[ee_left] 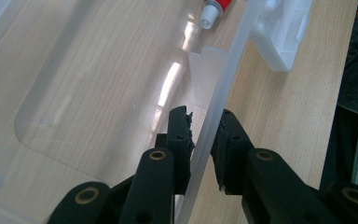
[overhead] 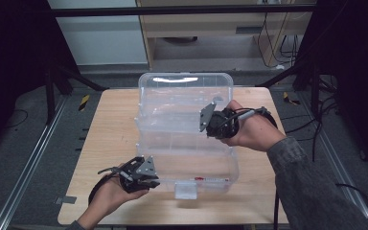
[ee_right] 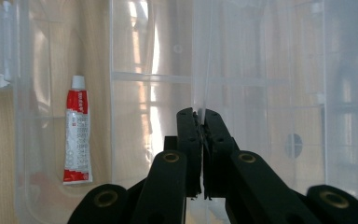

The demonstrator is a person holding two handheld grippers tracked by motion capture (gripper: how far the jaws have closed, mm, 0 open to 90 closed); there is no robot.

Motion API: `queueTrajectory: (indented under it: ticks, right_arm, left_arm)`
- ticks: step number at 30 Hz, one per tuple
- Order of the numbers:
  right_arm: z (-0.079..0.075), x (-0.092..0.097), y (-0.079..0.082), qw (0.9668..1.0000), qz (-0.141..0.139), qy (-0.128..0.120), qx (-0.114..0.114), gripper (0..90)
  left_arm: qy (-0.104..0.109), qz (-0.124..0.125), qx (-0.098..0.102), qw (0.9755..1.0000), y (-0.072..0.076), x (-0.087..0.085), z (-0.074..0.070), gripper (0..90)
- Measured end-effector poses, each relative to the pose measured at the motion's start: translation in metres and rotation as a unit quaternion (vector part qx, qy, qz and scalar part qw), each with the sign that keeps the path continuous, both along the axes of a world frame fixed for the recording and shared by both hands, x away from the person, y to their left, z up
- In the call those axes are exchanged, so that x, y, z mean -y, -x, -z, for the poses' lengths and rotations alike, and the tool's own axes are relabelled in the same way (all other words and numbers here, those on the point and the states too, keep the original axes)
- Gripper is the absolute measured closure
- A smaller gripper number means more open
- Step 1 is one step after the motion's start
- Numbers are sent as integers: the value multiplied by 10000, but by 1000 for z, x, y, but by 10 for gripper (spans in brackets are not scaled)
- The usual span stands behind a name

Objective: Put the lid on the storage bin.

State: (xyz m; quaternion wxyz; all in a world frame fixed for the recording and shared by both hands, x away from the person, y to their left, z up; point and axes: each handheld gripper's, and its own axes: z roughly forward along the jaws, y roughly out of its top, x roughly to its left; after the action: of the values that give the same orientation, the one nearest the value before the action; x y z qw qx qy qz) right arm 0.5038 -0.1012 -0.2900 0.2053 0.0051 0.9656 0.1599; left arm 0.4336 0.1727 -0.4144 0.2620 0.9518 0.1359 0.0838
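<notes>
A clear plastic box (overhead: 235, 167) stands open on the wooden table, its lid (overhead: 184, 86) upright at the back. A red and white tube (overhead: 211, 179) lies in the base by the front wall. My left gripper (overhead: 155, 181) is at the front left corner. In the left gripper view it (ee_left: 205, 121) is shut on the box's clear front wall (ee_left: 223, 88), one jaw inside and one outside. My right gripper (overhead: 202, 124) reaches in from the right. In the right gripper view it (ee_right: 199, 116) is shut on a thin clear tray edge (ee_right: 205, 70), and the tube (ee_right: 77, 130) lies left of it.
A white latch (overhead: 186, 190) sticks out from the box's front wall, near the table's front edge. Bare wood (overhead: 110, 129) lies left of the box. A dark frame and cables surround the table. A sleeved forearm (overhead: 302, 177) crosses the right front corner.
</notes>
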Motion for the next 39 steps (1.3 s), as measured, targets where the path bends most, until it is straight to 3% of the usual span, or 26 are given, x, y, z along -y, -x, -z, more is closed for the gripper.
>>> queueTrajectory:
  ticks: [8, 14, 18, 28, 29, 32, 39]
  right_arm:
    - [2, 0, 9, 10000, -10, 0, 34, 865]
    - [1, 2, -8, 10000, 65, -21, -11, 854]
    - [2, 0, -16, 9999, 89, -4, 85, 855]
    - [7, 3, 0, 9995, -2, -193, 254, 862]
    - [7, 4, 2, 9995, 22, -198, 255, 862]
    - [9, 5, 8, 9995, 19, -226, 213, 861]
    - [14, 7, 19, 9997, -80, -176, 115, 859]
  left_arm:
    - [9, -56, 31, 10000, 1, 1, 0, 769]
    - [122, -170, 72, 9998, -4, 3, 2, 770]
    - [106, -228, 59, 9997, -9, 4, 1, 771]
    - [104, -228, 41, 9997, -9, 4, 1, 770]
    - [154, -360, -53, 9992, -7, 4, 2, 769]
    - [150, -376, -71, 9992, -6, 4, 2, 769]
    - [80, -190, 38, 9998, -9, 4, 1, 769]
